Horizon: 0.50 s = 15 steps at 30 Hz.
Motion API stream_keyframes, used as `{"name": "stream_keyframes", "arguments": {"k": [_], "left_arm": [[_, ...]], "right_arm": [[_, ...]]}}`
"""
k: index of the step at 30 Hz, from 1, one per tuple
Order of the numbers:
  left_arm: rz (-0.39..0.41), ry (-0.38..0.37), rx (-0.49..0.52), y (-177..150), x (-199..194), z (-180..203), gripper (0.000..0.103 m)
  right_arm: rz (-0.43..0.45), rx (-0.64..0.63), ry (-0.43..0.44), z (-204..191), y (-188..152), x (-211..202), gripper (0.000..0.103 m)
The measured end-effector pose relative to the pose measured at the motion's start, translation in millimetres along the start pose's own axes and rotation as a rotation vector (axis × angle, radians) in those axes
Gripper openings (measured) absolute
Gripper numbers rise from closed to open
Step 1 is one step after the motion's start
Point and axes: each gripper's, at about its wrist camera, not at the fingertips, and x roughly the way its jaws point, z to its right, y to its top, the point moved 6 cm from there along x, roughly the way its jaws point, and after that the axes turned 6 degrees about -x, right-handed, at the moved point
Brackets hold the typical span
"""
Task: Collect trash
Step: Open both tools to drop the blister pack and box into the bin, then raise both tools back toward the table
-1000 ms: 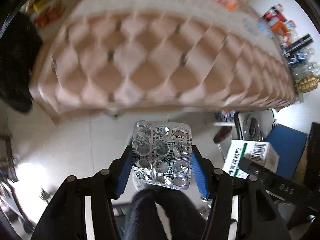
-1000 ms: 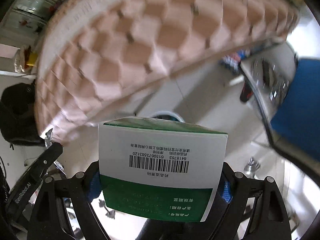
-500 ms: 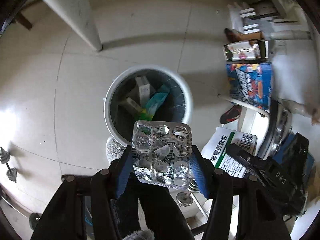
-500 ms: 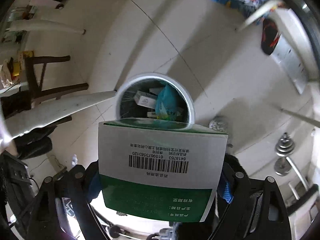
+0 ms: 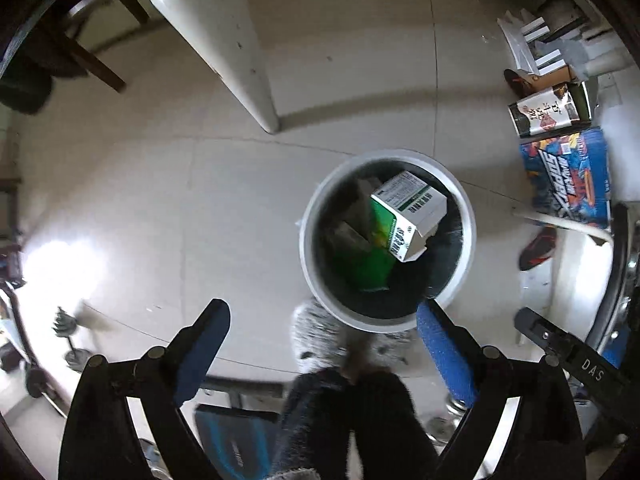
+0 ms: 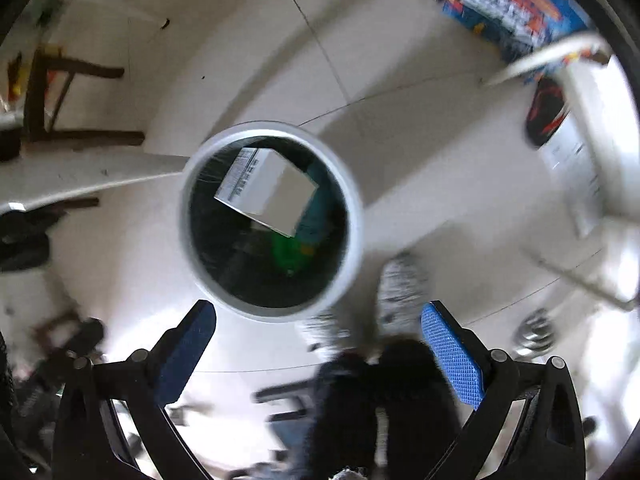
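Observation:
A round white trash bin (image 5: 466,216) with a dark liner stands on the tiled floor below me; it also shows in the right wrist view (image 6: 352,208). The white and green medicine box (image 5: 410,210) lies inside it on other trash, and shows blurred in the right wrist view (image 6: 272,196). My left gripper (image 5: 324,334) is open and empty above the bin's near rim. My right gripper (image 6: 318,330) is open and empty above the bin's near rim. The blister pack is not visible.
A white table leg (image 5: 224,40) stands behind the bin. Colourful boxes (image 5: 568,176) and a can (image 5: 546,110) lie at the right. My slippered feet (image 6: 400,292) stand next to the bin. Dumbbells (image 5: 70,336) lie at the left.
Both grippers have opened. The blister pack has left the left gripper and the medicine box has left the right one; the box now lies in the bin.

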Motion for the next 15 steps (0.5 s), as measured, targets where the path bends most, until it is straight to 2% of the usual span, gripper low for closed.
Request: {"name": "stream_keyframes", "arguments": {"k": [4, 8, 15], "left_arm": [[0.015, 0.045, 0.036, -8, -19, 1, 0.095], [0.035, 0.061, 0.071, -16, -44, 9, 0.095], [0.051, 0.048, 0.102, -30, -96, 13, 0.095]], "right_arm": [[0.019, -0.082, -0.081, -4, -2, -19, 0.103], [0.031, -0.135, -0.098, -11, -9, -44, 0.103], [0.065, -0.195, -0.097, -27, -27, -112, 0.103]]}}
